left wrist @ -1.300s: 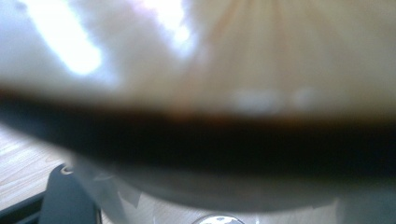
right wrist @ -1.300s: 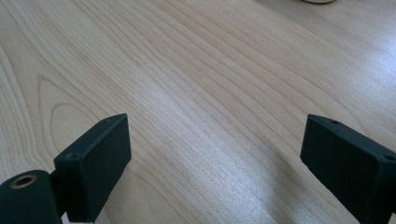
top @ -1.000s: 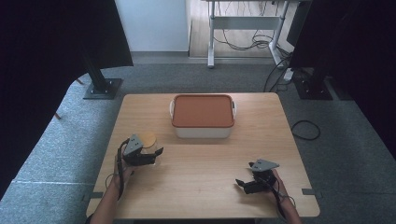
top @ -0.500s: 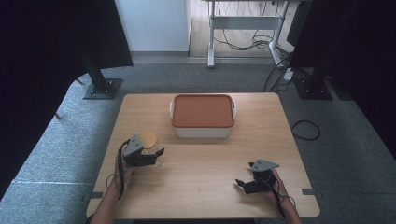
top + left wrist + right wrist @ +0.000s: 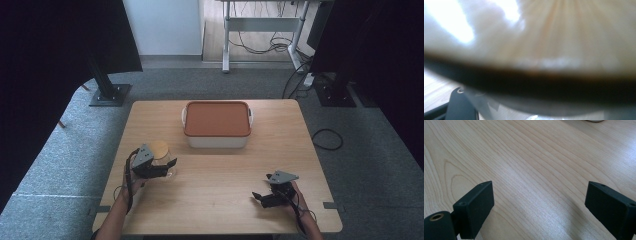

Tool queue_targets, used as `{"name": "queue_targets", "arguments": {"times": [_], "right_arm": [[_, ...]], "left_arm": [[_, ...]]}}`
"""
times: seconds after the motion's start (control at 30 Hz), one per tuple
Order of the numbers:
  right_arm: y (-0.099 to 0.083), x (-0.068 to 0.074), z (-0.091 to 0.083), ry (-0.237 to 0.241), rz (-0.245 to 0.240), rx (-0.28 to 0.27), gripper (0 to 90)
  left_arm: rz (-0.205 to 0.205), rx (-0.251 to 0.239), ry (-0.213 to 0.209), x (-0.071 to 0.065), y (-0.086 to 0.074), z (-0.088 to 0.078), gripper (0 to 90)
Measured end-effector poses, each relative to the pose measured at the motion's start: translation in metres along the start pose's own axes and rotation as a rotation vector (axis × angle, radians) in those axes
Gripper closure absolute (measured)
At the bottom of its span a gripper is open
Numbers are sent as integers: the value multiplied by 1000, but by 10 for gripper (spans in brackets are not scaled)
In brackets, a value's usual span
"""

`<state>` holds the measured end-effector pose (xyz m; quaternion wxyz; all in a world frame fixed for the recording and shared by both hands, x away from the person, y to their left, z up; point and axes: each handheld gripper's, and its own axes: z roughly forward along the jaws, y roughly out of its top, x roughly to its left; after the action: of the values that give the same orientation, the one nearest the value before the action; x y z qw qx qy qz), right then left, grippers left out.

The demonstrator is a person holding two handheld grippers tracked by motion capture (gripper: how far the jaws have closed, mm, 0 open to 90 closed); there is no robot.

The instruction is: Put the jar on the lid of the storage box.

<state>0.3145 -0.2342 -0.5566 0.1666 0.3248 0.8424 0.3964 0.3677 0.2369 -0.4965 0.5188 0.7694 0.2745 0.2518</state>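
A clear jar with a round wooden lid (image 5: 160,149) stands on the left part of the wooden table (image 5: 220,170). My left gripper (image 5: 168,165) reaches around it from the left, and its near jaw lies along the jar's front side. In the left gripper view the blurred lid (image 5: 564,37) sits very close above the glass, and one jaw stands far out at the lower left, as wide as an open jaw. My right gripper (image 5: 263,197) rests open near the front right edge, with bare wood (image 5: 536,182) between its fingers (image 5: 475,207).
A white tub with an orange-brown lid (image 5: 217,119) sits at the back middle of the table. A stand base (image 5: 111,94) and cables lie on the grey floor beyond.
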Motion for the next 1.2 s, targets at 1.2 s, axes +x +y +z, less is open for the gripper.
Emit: {"name": "queue_targets", "arguments": {"times": [1.2], "right_arm": [[0,0,0,1,-2,2,81]], "left_arm": [[66,-42,-47,-10,37,0,250]]}}
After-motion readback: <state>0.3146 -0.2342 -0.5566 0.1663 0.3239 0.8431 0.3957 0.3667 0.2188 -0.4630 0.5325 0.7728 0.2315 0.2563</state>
